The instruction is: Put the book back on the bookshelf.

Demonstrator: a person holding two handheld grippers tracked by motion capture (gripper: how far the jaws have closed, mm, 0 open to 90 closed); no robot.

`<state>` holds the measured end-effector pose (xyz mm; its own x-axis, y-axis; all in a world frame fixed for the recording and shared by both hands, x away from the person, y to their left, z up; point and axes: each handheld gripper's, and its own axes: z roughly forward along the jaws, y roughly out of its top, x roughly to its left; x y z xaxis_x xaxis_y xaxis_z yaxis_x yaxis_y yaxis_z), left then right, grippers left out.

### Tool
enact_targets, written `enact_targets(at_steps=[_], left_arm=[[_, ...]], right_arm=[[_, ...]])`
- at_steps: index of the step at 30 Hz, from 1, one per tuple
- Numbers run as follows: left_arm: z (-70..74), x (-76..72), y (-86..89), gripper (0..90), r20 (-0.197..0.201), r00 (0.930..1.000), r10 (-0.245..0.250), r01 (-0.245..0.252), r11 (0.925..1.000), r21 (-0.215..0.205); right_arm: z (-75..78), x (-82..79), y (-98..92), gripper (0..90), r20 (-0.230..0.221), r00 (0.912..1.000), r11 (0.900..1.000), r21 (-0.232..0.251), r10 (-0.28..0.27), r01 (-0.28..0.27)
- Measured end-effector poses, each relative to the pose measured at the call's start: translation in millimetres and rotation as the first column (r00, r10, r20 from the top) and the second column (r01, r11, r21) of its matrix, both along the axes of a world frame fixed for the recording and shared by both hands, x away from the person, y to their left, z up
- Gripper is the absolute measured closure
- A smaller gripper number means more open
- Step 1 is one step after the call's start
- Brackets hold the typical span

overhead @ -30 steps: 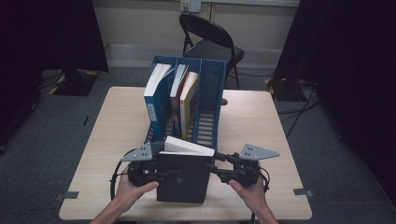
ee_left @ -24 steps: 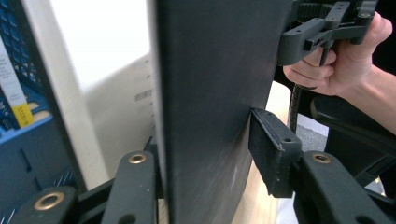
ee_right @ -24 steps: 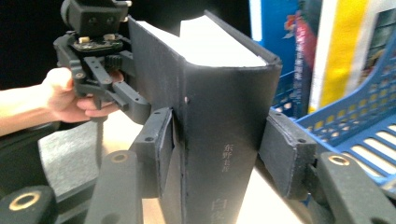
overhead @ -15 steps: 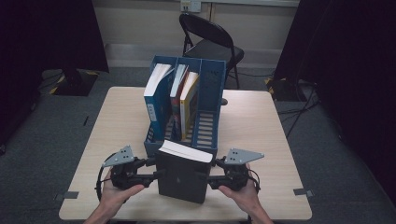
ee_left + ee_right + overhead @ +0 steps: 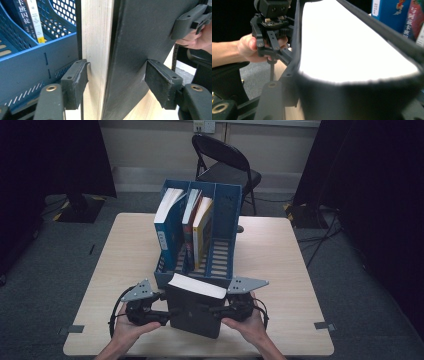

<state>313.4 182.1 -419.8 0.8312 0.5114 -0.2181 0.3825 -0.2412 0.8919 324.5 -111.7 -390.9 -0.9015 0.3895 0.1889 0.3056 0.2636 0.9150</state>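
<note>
A black book (image 5: pixel 194 312) stands upright on the bench (image 5: pixel 300 270), just in front of the blue rack (image 5: pixel 227 215) and near the bench's front edge, its white page edge facing up. A hand comes in on each side of the book, and each holds a gripper against it.

The left gripper (image 5: pixel 159 309) sits at the book's left side. In the left gripper view its jaws straddle the book's edge — one pad (image 5: pixel 75 82) lies by the pale page block just in front of the rack's blue wall, the other pad (image 5: pixel 161 85) rests at the black cover. Its jaws have just been opening, with the book between them; they stand fairly wide and the near pad does not seem to press.

The right gripper (image 5: pixel 225 309) sits at the book's right side. In the right gripper view the book (image 5: pixel 352 50) lies close between its jaws; one jaw runs along the left cover, the other is hidden behind the blurred spine, so whether it clamps the book I cannot tell. Its jaws have also just been opening a little.

The rack holds three books in its left and middle slots — a blue one (image 5: pixel 167 227) leaning leftmost, a red one (image 5: pixel 190 225) and a yellow one (image 5: pixel 202 227) beside it. Behind the rack, past the bench, stands a folding chair (image 5: pixel 225 165).
</note>
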Motion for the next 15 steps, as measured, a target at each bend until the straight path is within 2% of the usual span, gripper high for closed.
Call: enact_targets(at_steps=[3, 5, 8, 12, 13, 15], left_arm=[[-1.6, -0.1, -2.3, 32.2, -0.019, 0.9998, 0.004, -0.003, 0.9998, 0.02], [-4.0, -0.6, -4.9, 28.1, -0.021, 0.9997, 0.013, -0.012, 0.9992, 0.039], [-5.1, -0.7, -5.9, 25.9, -0.02, 0.9997, 0.014, -0.013, 0.9989, 0.044], [-6.4, -0.5, -5.6, 22.7, -0.034, 0.9993, 0.017, -0.015, 0.9978, 0.065], [-7.1, -0.7, -5.3, 21.9, -0.033, 0.9991, 0.025, -0.023, 0.9976, 0.065], [-9.7, -1.4, -3.9, 17.5, -0.032, 0.9977, 0.059, -0.056, 0.9938, 0.096]], right_arm=[[-0.3, 2.1, 6.0, 41.9, -0.004, 1.0, 1.0, 0.008, 0.003, -0.003], [-0.7, 1.1, 11.5, 43.1, 0.003, 1.0, 1.0, -0.006, 0.003, -0.003], [-0.5, 0.1, 12.5, 44.4, 0.008, 1.0, 1.0, -0.014, 0.003, -0.003], [0.4, -4.7, 10.4, 51.4, 0.03, 0.9995, 1.0, -0.029, 0.004, -0.003], [0.6, -5.2, 10.3, 51.6, 0.032, 0.9995, 1.0, -0.031, 0.006, -0.005], [1.5, -8.1, 10.5, 52.0, 0.044, 0.999, 0.999, -0.044, 0.009, -0.007]])
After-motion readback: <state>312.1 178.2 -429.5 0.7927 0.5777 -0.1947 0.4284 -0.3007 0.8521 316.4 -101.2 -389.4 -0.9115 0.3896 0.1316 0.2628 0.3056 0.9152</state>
